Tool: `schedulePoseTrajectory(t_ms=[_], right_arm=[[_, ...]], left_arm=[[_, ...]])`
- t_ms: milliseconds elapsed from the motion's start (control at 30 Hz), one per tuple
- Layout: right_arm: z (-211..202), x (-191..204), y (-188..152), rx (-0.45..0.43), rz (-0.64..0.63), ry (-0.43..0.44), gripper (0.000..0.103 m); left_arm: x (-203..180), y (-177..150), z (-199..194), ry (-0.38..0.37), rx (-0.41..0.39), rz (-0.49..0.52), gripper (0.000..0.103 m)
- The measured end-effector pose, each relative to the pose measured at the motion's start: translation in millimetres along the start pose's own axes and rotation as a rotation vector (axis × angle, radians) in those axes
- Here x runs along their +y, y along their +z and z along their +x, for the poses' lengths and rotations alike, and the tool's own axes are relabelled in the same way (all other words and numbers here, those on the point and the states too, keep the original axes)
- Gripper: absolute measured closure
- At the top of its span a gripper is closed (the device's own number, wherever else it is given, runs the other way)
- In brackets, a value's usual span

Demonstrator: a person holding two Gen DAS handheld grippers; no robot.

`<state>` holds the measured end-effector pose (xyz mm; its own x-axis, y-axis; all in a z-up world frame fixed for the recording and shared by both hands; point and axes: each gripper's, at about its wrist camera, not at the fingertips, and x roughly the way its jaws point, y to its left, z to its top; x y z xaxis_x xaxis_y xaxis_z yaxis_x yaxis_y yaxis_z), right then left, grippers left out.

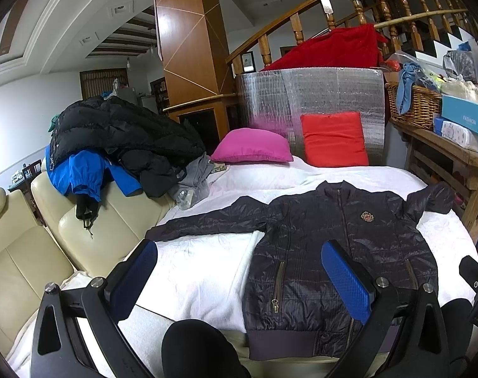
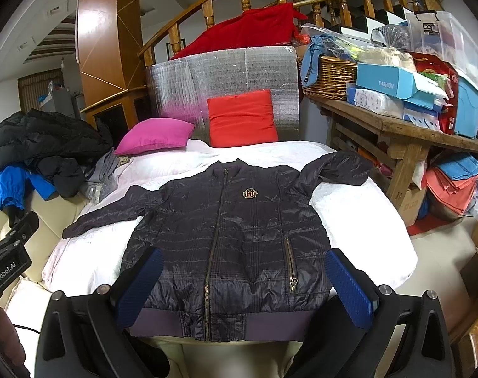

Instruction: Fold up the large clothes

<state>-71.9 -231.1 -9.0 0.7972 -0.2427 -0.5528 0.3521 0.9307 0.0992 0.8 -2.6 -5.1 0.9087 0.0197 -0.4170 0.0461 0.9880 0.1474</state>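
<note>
A dark navy quilted jacket lies flat and face up on a white sheet, zipped, both sleeves spread out, with a gold crest on the chest. It also shows in the right wrist view. My left gripper is open and empty, held above the sheet near the jacket's left hem. My right gripper is open and empty, held above the jacket's hem and straddling its lower body.
A pile of black and blue coats sits on the cream sofa at left. A pink cushion and a red cushion lie at the back. A cluttered wooden table stands at right.
</note>
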Motion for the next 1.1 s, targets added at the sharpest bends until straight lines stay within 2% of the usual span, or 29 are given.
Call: schedulePoseTrajectory(t_ms=[1100], right_arm=[[9.3,1.1,-2.1,0.025,0.003,0.0,0.0]], left_arm=[[-1.7,-1.4,9.0,0.003,0.031,0.007,0.0]])
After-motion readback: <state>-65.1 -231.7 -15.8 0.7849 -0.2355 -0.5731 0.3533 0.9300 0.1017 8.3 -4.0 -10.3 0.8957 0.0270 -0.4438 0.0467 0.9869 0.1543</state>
